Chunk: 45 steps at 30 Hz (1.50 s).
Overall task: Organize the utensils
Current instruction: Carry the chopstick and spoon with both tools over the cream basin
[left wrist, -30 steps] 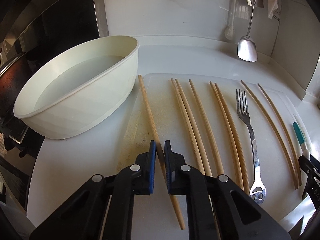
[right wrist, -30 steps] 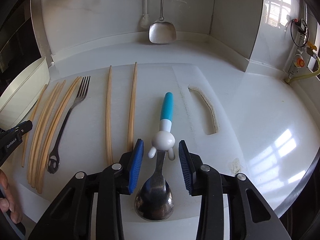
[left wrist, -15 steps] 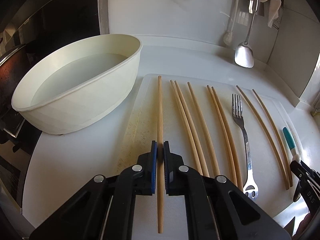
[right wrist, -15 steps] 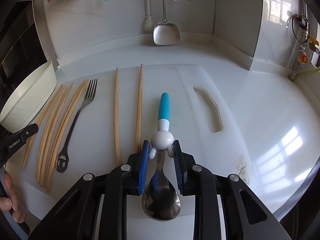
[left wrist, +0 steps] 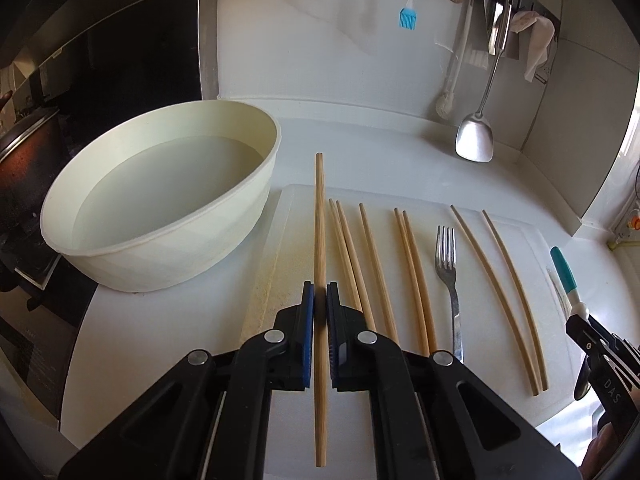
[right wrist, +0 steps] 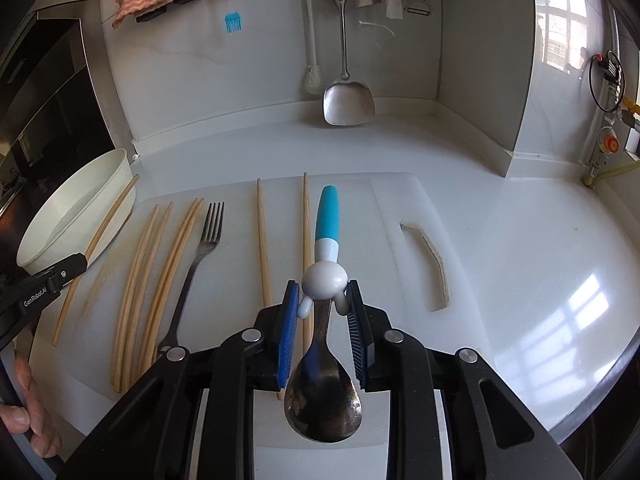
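My left gripper (left wrist: 320, 292) is shut on one wooden chopstick (left wrist: 319, 216), lifted above the white cutting board (left wrist: 496, 344) and pointing away toward the wall. Several more chopsticks (left wrist: 372, 264) and a steel fork (left wrist: 450, 264) lie in a row on the board. My right gripper (right wrist: 323, 294) is shut on a spoon (right wrist: 326, 392) with a blue and white rabbit handle (right wrist: 327, 216), raised off the board. The spoon handle (left wrist: 564, 276) also shows at the right edge of the left wrist view. The held chopstick (right wrist: 108, 224) shows at the left in the right wrist view.
A cream oval basin (left wrist: 160, 200) with water stands left of the board. A metal spatula (right wrist: 347, 100), a dish brush (right wrist: 310, 80) and a blue silicone brush (right wrist: 233, 20) hang on the back wall. The board's handle slot (right wrist: 430, 264) lies right of the spoon.
Both grippers have risen from the board with their loads: the left with the chopstick, the right with the spoon. One second ago the right gripper was still open around the spoon.
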Motion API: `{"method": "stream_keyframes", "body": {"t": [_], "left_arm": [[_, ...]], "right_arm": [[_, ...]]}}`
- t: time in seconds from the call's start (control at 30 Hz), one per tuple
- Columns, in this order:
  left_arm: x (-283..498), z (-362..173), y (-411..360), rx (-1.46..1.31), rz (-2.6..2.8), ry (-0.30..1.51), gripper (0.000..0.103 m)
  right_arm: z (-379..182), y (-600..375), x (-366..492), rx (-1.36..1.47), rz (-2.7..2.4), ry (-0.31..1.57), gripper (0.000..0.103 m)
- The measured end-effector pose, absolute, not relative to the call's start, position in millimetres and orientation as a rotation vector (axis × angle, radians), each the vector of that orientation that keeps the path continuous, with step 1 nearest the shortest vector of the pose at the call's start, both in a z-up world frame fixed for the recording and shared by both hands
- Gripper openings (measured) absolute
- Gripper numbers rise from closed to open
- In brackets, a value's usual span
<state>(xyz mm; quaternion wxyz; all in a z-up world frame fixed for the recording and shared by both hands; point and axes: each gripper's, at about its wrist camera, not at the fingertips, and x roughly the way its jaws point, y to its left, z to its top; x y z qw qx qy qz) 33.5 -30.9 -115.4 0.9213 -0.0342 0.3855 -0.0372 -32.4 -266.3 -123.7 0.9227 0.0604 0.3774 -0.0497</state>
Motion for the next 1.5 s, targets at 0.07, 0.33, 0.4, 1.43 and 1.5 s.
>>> {"method": "stream_keyframes", "body": {"t": [0.07, 0.33, 0.4, 1.43, 1.5], "left_arm": [[33, -104, -30, -0.077, -0.076, 0.783, 0.007], [27, -51, -8, -0.131, -0.04, 0.756, 0.007], [29, -42, 4, -0.139, -0.019, 0.755, 0.007], [171, -82, 214, -0.135, -0.078, 0.941, 0.007], [175, -87, 214, -0.136, -0.092, 0.956, 0.007]], "right_arm": [[-114, -262, -30, 0.121, -0.084, 0.765, 0.023], [-67, -229, -11, 0.119, 0.043, 0.731, 0.023], [-55, -213, -3, 0.106, 0.082, 0.724, 0.023], [-88, 44, 198, 0.139, 0.231, 0.998, 0.023], [-97, 45, 205, 0.146, 0.224, 1.036, 0.023]]}}
